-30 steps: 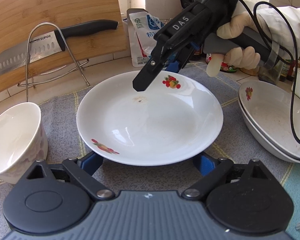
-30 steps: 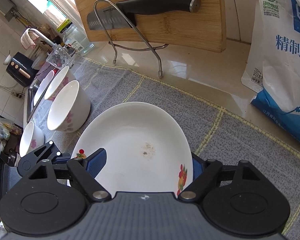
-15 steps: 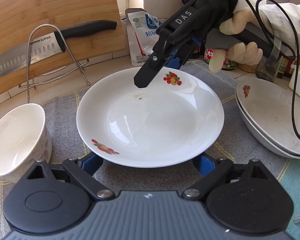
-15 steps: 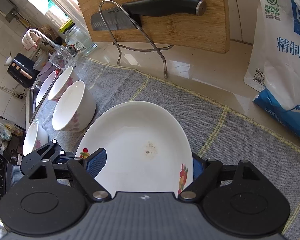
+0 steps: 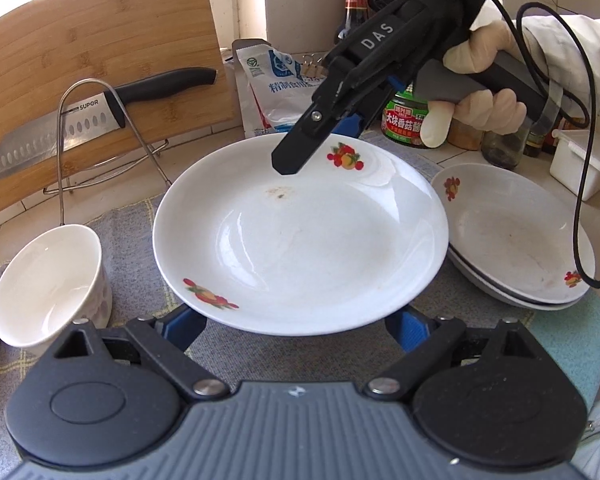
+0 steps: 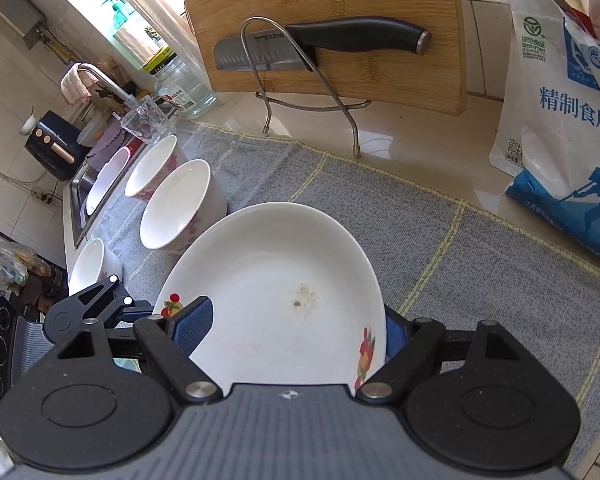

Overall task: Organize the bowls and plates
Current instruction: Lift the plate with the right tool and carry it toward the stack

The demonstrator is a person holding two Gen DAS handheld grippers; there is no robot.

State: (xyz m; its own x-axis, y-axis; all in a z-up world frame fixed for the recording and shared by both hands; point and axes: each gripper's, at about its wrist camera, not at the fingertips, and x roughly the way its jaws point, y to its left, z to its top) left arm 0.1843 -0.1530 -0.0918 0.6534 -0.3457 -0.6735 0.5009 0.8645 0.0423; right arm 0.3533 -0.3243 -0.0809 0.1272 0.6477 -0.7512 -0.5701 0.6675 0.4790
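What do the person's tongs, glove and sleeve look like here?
Both tongs are black with blue pads and a ribbed grey body. The right tongs carry white "DAS" lettering, a grey handle and a black cable. The hand wears a pale glove, with a white sleeve.

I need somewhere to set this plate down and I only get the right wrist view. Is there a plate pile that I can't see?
Observer: Yes. The left wrist view shows a stack of plates right beside the plate between your claws, on the side away from the bowl.
Operator: Is anything lying on that stack?
Observer: No. Its top plate holds only faint smears. A black cable from the right claw hangs in front of it.
Operator: And behind the stack?
Observer: A white box sits on the counter, with a green-labelled jar further along.
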